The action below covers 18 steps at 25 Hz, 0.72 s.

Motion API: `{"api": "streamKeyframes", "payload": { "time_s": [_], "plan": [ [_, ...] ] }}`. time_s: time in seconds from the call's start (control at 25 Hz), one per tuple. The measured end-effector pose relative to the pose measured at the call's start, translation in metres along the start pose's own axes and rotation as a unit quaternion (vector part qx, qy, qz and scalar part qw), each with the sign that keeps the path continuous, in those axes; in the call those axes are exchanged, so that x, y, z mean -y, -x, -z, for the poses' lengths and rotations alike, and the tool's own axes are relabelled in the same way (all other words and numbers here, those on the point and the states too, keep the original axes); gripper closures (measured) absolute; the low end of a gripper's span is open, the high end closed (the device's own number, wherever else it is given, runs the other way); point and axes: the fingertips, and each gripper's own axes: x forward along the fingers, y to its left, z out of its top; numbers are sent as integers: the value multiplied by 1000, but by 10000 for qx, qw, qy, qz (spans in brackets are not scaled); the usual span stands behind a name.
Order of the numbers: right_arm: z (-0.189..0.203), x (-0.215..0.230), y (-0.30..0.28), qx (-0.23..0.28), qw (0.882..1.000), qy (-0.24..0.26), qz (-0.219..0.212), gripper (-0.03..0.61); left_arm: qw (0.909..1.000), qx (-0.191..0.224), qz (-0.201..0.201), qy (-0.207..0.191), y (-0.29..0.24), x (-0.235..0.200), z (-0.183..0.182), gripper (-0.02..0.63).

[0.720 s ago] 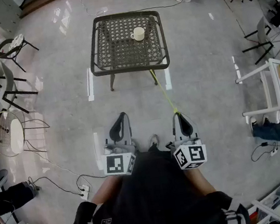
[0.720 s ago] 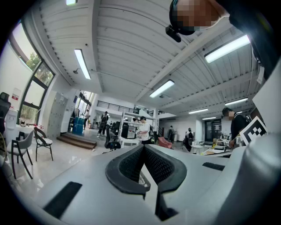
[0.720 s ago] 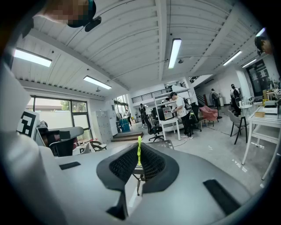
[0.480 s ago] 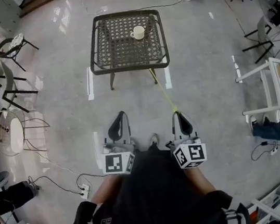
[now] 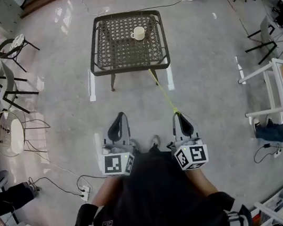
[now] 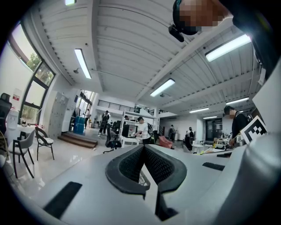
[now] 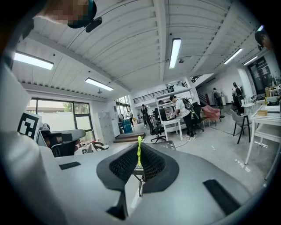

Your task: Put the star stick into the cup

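- Grey floor (image 5: 209,72) separates you from the white ceramic cup (image 5: 139,33) on the dark woven counter (image 5: 115,50), upper centre.
- Your right tool (image 5: 181,121) clamps the thin yellow-green star stick (image 5: 164,93), which points cupward; your left tool (image 5: 117,129) is closed and empty.

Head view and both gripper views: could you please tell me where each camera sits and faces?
Head view: on the person's head, facing steeply down at floor, table, cup; shows torso, forearms, left claw, right claw.
Left gripper view: rides the left claw, facing forward and up at office and ceiling; jaws shut, empty.
Right gripper view: rides the right claw, facing likewise; jaws shut on the star stick.
Shared: head and right gripper views both show the star stick.
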Motion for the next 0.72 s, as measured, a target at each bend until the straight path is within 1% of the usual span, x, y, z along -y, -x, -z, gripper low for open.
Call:
{"api": "streamKeyframes", "payload": {
  "time_s": [0.4, 0.52, 0.72],
  "plan": [
    [-9, 31, -2, 17, 9998, -163, -149, 558, 9999, 33, -103, -15, -19, 30, -5, 598],
    [-12, 41, -5, 57, 9996, -109, -250, 558, 9998, 66, -162, -8, -25, 42, -3, 598],
    [-10, 49, -15, -2, 9994, -110, -335, 558, 9996, -13, -278, -52, -34, 43, 3, 598]
  ]
}}
